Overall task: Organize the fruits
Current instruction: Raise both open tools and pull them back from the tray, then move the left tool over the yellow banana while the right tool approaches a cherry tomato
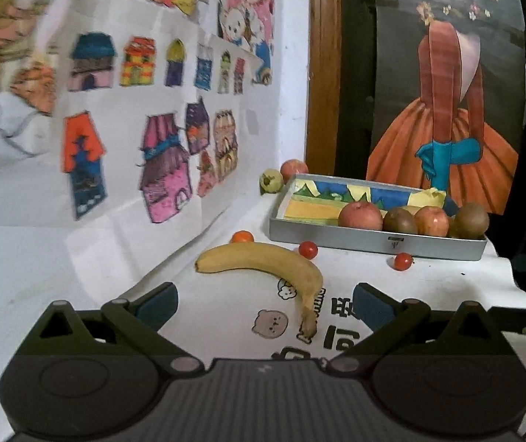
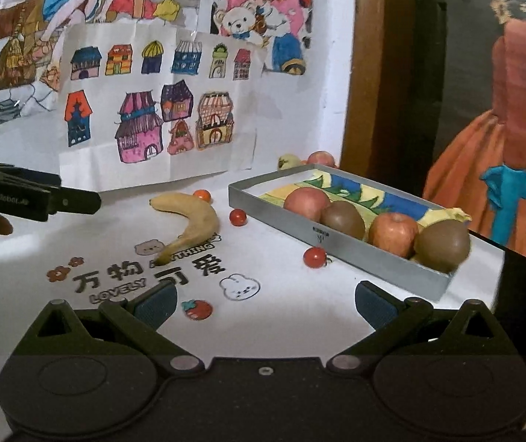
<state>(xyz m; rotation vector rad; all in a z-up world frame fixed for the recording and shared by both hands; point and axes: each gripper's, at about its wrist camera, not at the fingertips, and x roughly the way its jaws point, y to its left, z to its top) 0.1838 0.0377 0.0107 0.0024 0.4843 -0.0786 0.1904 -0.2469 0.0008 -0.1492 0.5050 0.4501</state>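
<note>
Two apples and two kiwis already sit in the tray, while the banana, small tomatoes and two fruits behind the tray wait outside on the surface; both hand-held grippers gape wide, empty.

Dim, soft indoor light; fisheye-bent edges, upper-left motion blur.

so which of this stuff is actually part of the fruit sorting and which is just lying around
Part of the job:
- metal tray holding two apples and two kiwis
- banana
- cherry tomatoes
- small orange fruit
- apple and green fruit behind the tray

Just there:
- drawings on the wall
- printed table cover
</note>
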